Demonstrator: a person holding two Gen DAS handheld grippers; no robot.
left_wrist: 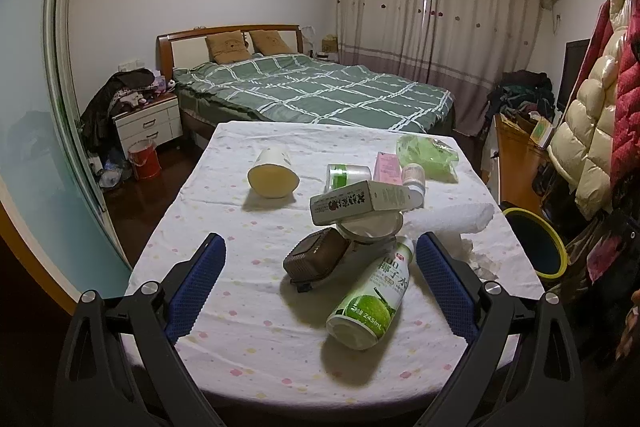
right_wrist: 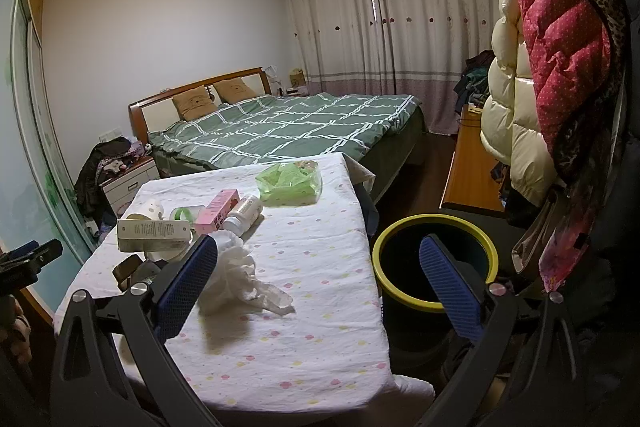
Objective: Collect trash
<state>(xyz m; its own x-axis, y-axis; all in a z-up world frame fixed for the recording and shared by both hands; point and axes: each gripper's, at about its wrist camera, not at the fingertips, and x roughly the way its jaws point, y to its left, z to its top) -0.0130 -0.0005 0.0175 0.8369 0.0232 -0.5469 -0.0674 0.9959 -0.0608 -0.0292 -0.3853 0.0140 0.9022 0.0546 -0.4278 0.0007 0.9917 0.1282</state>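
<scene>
Between my left claw's (left_wrist: 320,281) wide-spread fingers lay a green-labelled coconut-water bottle (left_wrist: 370,299) on its side, closer to the right finger (left_wrist: 446,291), with a brown ribbed case (left_wrist: 316,259) just ahead of it and nearer the middle. Beyond those I saw a long white carton (left_wrist: 362,202) resting tilted on a round white container (left_wrist: 370,229), and further off a tipped paper cup (left_wrist: 273,173) to the left. Nothing was gripped. My right claw (right_wrist: 318,289) was likewise spread wide and empty; a crumpled white tissue (right_wrist: 240,279) lay on the dotted tablecloth (right_wrist: 304,339) just beside its left finger (right_wrist: 186,291), while its right finger (right_wrist: 450,293) hung over the yellow-rimmed bin (right_wrist: 436,223) standing off the table's edge. Ahead, a green plastic bag (right_wrist: 290,183) sat at the far corner.
</scene>
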